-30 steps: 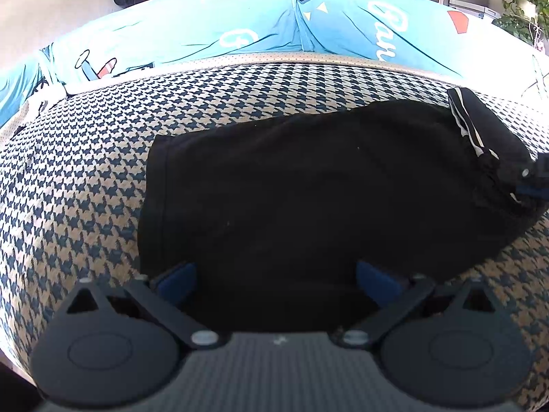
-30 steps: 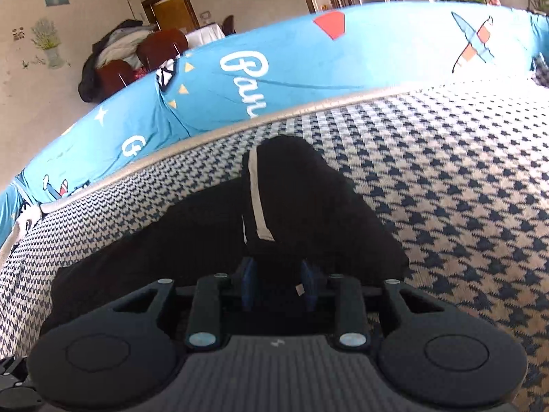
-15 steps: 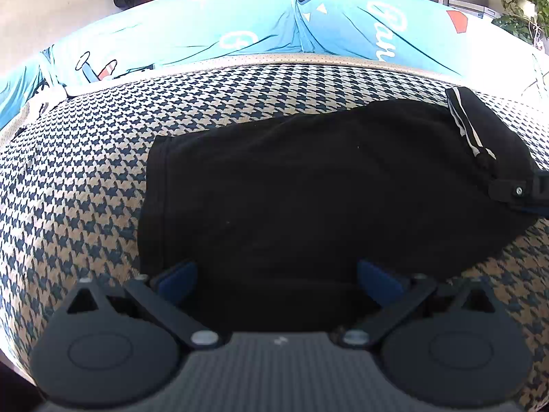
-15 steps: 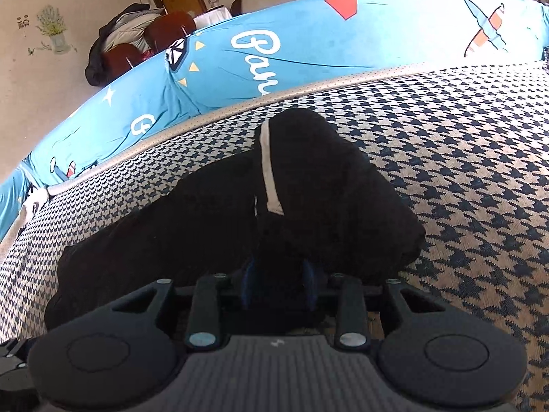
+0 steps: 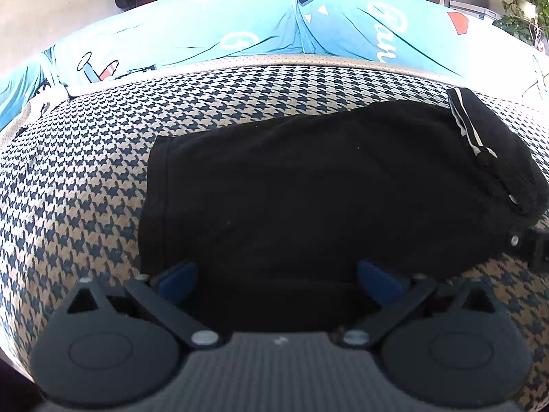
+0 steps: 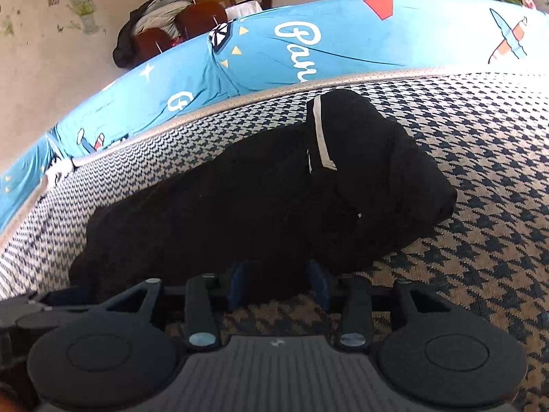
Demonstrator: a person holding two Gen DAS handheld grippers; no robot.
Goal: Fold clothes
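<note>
Bright daylight from the right, glare on the blue printed sofa back (image 5: 507,55). Strong fisheye bending at edges. Black cloth garment (image 5: 308,189) without visible detail.

One black garment (image 5: 308,189) with one white-striped band (image 6: 320,137). One houndstooth-covered surface (image 5: 85,189) beneath it. Two grippers: one left gripper (image 5: 278,274), one right gripper (image 6: 279,281), each with two blue pads (image 5: 178,276). One blue printed cover (image 6: 274,51). Two brown chairs (image 6: 195,17).
</note>
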